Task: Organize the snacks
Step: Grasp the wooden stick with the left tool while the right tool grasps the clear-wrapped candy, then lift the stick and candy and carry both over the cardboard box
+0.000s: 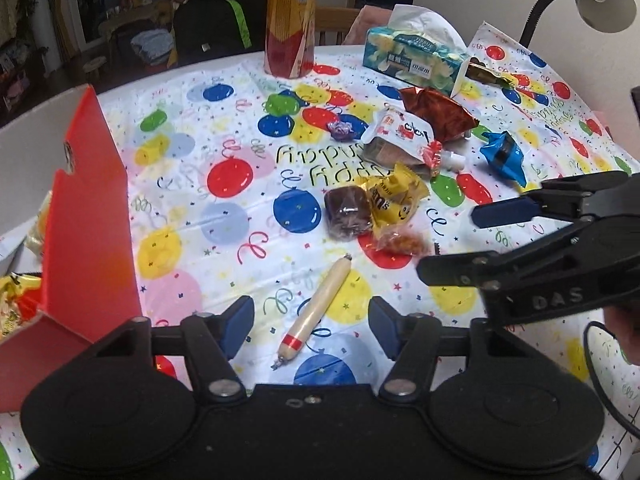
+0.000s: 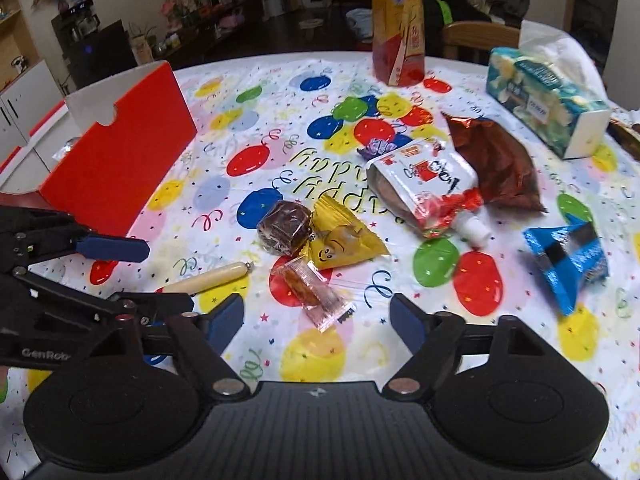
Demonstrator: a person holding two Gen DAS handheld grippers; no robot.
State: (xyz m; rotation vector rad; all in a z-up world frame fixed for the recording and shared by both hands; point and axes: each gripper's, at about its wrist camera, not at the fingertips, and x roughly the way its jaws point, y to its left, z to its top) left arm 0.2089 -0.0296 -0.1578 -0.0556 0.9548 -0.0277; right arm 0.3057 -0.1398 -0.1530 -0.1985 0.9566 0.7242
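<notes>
A balloon-print tabletop (image 2: 280, 88) carries a red box (image 2: 120, 160) at the left, a tissue pack (image 2: 548, 100) and drink bottle (image 2: 398, 28) at the far side. Between them lie the loose snacks: brown bag (image 2: 496, 160), white spouted pouch (image 2: 424, 184), blue wrapper (image 2: 568, 260), yellow packet (image 2: 340, 240), brown cake (image 2: 284, 226), sausage stick (image 1: 320, 304). Left gripper (image 1: 310, 326) fingers spread open, straddling the sausage; right gripper (image 2: 316, 320) fingers open, empty
</notes>
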